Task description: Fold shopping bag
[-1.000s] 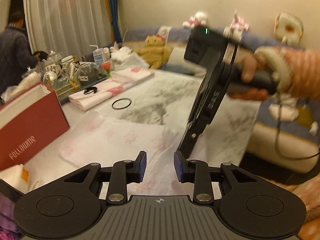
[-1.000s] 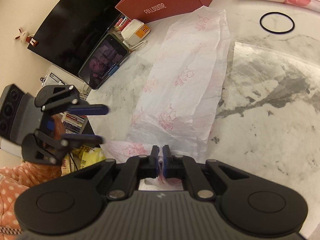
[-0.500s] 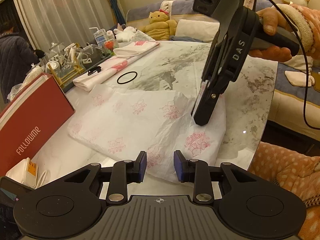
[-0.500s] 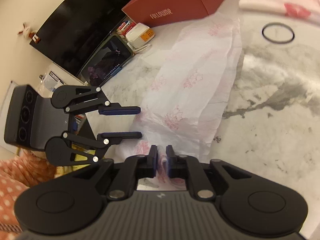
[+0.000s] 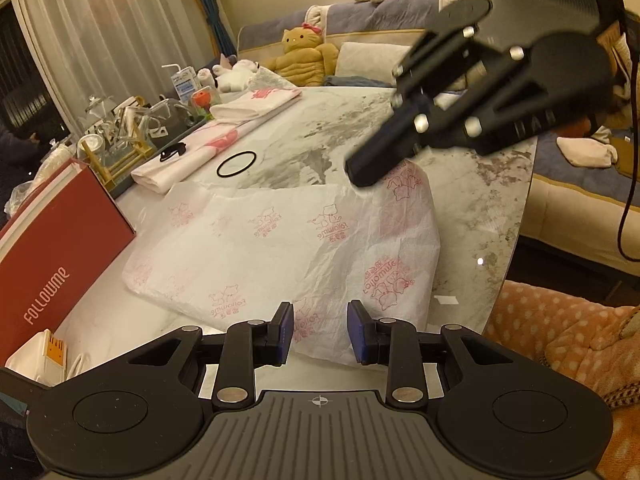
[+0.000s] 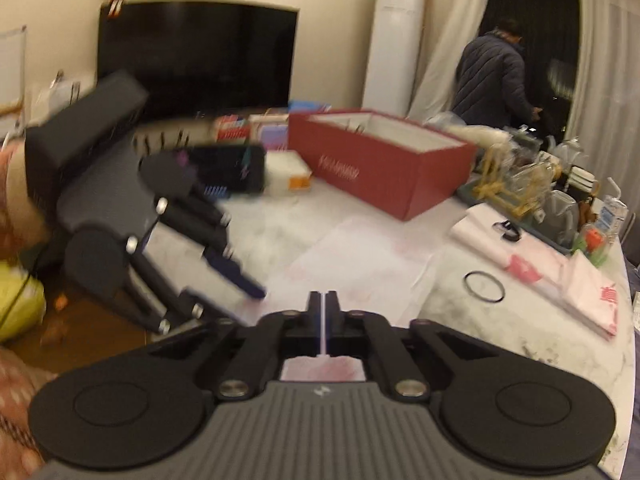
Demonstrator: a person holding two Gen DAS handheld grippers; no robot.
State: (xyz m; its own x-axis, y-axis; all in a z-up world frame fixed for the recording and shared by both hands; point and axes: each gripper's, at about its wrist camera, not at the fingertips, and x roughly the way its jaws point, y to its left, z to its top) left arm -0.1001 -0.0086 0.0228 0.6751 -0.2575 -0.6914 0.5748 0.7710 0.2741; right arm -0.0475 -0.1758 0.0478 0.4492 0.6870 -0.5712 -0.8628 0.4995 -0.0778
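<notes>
Bag (image 5: 288, 240) on table (image 5: 480, 200) (box (image 5: 52, 256) leftward)

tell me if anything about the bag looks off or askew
The bag lies crumpled, not flat. Its right end is lifted into a loose, uneven flap where the right gripper pinches it. The left gripper hangs open over the near edge, holding nothing.

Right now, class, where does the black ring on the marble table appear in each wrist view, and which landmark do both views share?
Left wrist view: black ring lies upper left of centre, beyond the shopping bag.
Right wrist view: ring lies right of centre, on bare marble.
Shared landmark: red Followme box.
</notes>
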